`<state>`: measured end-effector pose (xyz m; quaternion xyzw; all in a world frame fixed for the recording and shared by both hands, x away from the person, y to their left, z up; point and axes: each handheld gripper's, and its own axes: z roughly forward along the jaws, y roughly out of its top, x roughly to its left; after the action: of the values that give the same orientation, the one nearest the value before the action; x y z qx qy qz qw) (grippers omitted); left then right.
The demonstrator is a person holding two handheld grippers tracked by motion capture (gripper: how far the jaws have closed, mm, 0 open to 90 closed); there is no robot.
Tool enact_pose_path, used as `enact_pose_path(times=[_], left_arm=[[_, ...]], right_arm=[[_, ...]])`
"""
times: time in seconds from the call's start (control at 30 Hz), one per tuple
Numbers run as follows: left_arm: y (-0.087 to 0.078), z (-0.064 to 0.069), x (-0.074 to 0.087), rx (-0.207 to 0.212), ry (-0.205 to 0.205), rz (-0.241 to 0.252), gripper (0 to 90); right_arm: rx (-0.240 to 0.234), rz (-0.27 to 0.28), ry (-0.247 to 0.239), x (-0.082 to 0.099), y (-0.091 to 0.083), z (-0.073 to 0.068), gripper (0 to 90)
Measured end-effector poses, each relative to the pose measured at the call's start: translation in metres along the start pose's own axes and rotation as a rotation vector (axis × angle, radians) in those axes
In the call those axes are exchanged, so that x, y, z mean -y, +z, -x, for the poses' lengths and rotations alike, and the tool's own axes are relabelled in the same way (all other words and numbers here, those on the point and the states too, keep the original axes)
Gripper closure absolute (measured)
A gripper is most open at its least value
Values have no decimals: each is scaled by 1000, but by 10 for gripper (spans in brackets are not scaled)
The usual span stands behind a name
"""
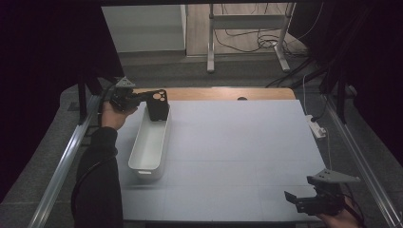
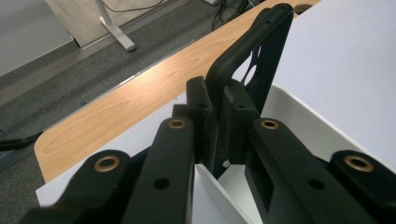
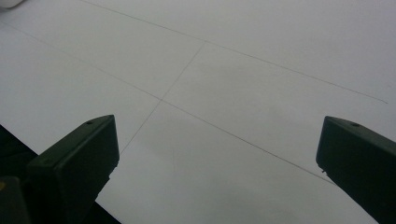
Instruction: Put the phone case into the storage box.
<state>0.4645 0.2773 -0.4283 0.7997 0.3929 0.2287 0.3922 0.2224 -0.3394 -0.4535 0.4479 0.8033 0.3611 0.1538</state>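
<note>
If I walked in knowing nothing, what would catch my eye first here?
Probably the black phone case, pinched by the left gripper and held upright over the far end of a long white bin on the table's left side. Next, the right gripper at the near right corner, its jaws wide open over the bare pale table.

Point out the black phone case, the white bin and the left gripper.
black phone case (image 1: 158,105), high view, on its back panel below the camera cutout.
white bin (image 1: 164,142), high view, on its right long wall.
left gripper (image 2: 218,126), left gripper view, midway between its fingertips, clamped on the case's edge.
</note>
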Motion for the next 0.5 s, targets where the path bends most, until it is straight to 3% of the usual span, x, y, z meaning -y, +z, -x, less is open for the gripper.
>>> enact_pose_path(times=[0.23, 0.5], left_arm=[[3, -3, 4, -5, -9, 18, 817], [6, -4, 5, -42, -19, 26, 791]], right_arm=[[-1, -2, 0, 0, 0, 0, 0], [-2, -4, 0, 0, 0, 0, 0]])
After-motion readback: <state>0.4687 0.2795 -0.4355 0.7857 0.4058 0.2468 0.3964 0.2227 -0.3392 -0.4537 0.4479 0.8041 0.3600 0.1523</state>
